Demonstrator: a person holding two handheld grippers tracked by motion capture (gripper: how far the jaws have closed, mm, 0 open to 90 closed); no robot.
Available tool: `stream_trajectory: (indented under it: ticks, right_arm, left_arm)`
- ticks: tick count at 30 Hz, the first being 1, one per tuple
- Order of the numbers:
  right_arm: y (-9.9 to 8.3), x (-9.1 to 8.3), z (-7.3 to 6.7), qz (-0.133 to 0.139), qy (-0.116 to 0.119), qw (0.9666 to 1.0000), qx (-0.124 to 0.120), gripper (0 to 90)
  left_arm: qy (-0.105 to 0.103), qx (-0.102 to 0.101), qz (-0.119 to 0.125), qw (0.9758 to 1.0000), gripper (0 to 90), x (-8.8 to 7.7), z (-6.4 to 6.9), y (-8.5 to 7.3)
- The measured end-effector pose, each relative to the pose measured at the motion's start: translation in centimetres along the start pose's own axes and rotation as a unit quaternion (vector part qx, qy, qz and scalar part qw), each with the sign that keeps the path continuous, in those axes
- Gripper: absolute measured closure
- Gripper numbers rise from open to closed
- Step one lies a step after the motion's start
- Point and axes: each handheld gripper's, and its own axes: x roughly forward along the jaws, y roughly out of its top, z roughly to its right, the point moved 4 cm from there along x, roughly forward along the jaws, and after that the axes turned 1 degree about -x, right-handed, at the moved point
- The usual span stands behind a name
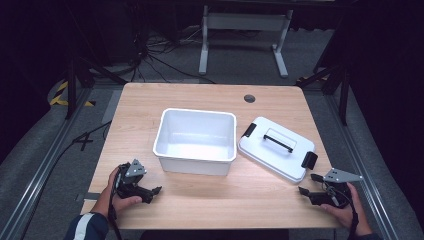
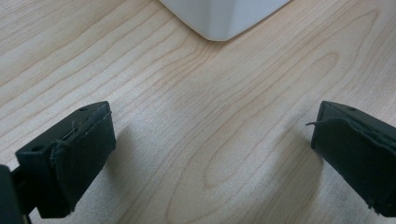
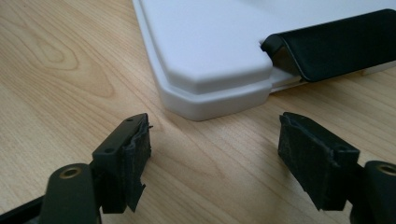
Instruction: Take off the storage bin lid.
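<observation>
Wooden tabletop (image 1: pixel 150 100), dark room. White bin (image 1: pixel 195 140) open mid-table, lid (image 1: pixel 276 148) beside toward right edge, unplaced. Left gripper (image 1: pixel 145 192), right gripper (image 1: pixel 312 192) wide apart, empty.

A lab-like recording space: around the wooden table (image 1: pixel 210 200) run metal floor rails (image 1: pixel 45 170), loose cables (image 1: pixel 155 60) behind it, dark surroundings and grey carpet.

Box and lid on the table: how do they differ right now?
The box is deep and open-topped with nothing inside; the lid is shallow and lies flat. The box is plain white all over; the lid has a black handle on top and black clips at its ends. The box sits square to the table edge; the lid is turned at an angle. Both are white plastic, rounded rectangles.
</observation>
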Motion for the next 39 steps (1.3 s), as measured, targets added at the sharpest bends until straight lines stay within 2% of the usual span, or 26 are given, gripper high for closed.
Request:
stream_trajectory:
  ticks: [39]
  right_arm:
    - [0.01,0.07,-0.01,0.001,-0.004,1.0000,0.007,24.8]
  left_arm:
    - [-0.001,0.004,-0.001,1.0000,0.2,0.09,-0.05,0.18]
